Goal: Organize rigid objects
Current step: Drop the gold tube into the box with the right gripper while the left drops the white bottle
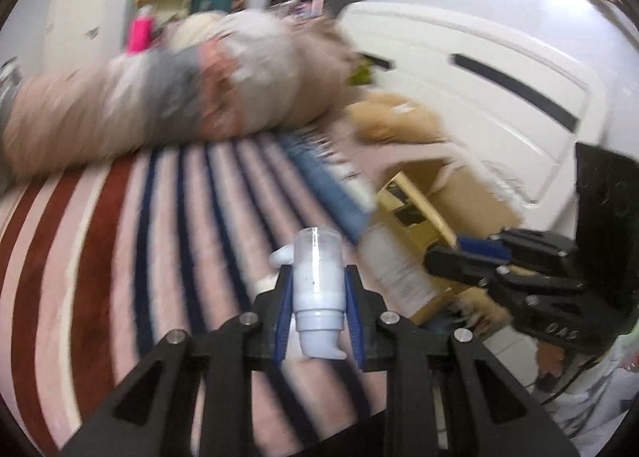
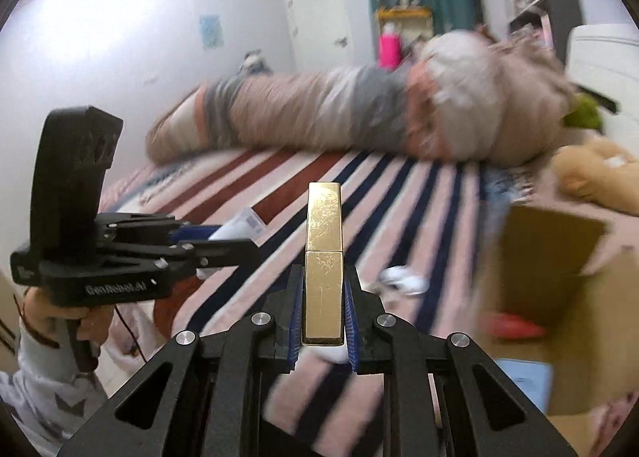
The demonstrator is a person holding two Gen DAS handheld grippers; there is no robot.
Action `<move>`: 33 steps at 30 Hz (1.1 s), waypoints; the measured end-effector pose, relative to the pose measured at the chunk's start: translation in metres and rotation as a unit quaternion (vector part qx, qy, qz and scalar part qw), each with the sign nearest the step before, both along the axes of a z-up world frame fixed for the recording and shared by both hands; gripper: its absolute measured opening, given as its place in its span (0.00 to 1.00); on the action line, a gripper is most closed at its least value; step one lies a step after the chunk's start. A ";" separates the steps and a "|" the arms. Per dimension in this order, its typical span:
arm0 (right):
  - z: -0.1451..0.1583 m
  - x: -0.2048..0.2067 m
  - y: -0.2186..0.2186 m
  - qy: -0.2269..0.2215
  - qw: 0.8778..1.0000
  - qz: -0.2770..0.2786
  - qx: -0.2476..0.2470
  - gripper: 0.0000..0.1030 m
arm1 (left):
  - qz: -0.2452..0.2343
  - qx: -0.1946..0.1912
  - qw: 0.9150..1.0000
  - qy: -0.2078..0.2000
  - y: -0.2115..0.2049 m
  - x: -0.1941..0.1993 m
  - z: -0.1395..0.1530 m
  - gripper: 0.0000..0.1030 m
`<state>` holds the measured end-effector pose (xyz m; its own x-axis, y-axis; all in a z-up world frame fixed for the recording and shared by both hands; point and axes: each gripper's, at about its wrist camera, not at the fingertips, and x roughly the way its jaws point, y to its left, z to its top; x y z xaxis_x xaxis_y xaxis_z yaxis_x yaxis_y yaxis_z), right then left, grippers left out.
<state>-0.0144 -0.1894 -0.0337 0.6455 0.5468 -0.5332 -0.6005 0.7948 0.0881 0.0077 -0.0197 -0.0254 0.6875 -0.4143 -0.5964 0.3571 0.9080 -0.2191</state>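
Note:
My left gripper (image 1: pixel 317 275) is shut on a white pump bottle (image 1: pixel 318 289) with a clear cap, held above the striped bed cover (image 1: pixel 159 225). My right gripper (image 2: pixel 322 277) is shut on a long gold box (image 2: pixel 323 257), also held above the bed. In the left wrist view the right gripper (image 1: pixel 443 257) shows at the right, over an open cardboard box (image 1: pixel 459 193). In the right wrist view the left gripper (image 2: pixel 235 241) shows at the left with the bottle (image 2: pixel 243 223) in it.
A rolled quilt (image 2: pixel 339 113) and a brown plush toy (image 2: pixel 599 169) lie at the far side of the bed. The cardboard box (image 2: pixel 559 297) at the right holds several items. A small white object (image 2: pixel 403 281) lies on the cover. A white cabinet (image 1: pixel 479 90) stands behind.

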 end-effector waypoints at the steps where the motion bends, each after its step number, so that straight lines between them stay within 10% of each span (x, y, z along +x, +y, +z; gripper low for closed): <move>1: 0.005 -0.003 -0.016 -0.007 1.000 -0.011 0.002 0.13 | -0.014 0.000 1.000 -0.004 -0.012 0.002 0.007 0.21; 13: -0.007 0.026 -0.161 0.033 0.987 -0.156 -0.026 0.13 | -0.145 0.031 0.987 0.055 -0.181 0.064 0.014 0.21; 33: -0.015 0.056 -0.150 0.047 0.981 -0.170 -0.084 0.27 | -0.092 0.060 0.992 0.062 -0.151 0.077 0.012 0.50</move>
<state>0.0421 -0.3396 -0.0487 0.7190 0.2078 -0.6632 -0.2945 0.9555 -0.0198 0.0846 -0.1710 -0.0131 0.5259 -0.4467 -0.7238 0.4956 0.8525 -0.1660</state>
